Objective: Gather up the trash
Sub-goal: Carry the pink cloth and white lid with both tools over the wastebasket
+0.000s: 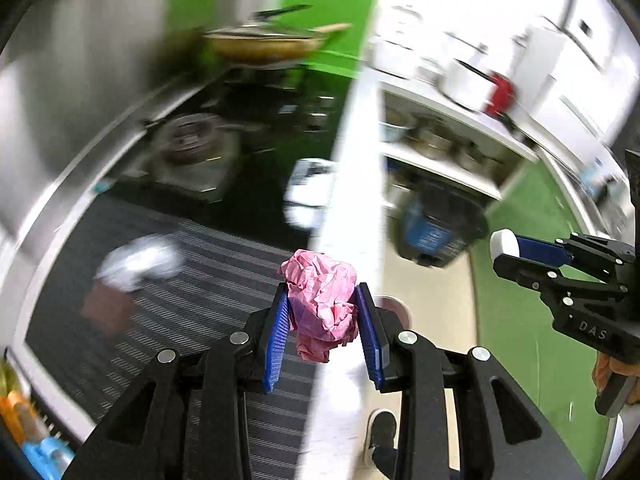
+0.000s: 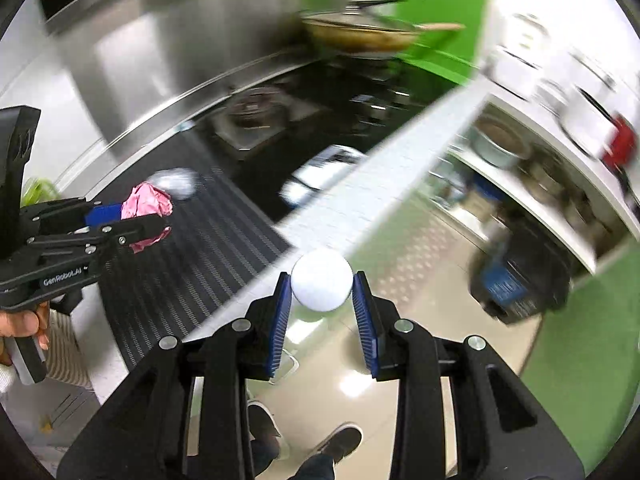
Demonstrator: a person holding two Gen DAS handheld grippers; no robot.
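My left gripper (image 1: 322, 296) is shut on a crumpled pink paper wad (image 1: 322, 300), held above the counter's front edge. The same wad (image 2: 146, 208) and left gripper (image 2: 132, 216) show at the left of the right wrist view. My right gripper (image 2: 322, 284) is shut on a smooth white ball (image 2: 322, 280), over the floor beyond the counter edge. In the left wrist view the right gripper (image 1: 506, 250) appears at the right with the white ball (image 1: 503, 243) between its blue pads. A black and blue bin (image 2: 516, 280) stands on the floor under a shelf; it also shows as the bin (image 1: 436, 228).
A dark striped mat (image 1: 192, 292) covers the counter, with a blurred white wad (image 1: 138, 258) on it. A pan (image 2: 360, 36) sits on the stove at the back. A person's shoes (image 2: 340, 444) stand on the pale floor. Green flooring (image 2: 580, 360) lies at right.
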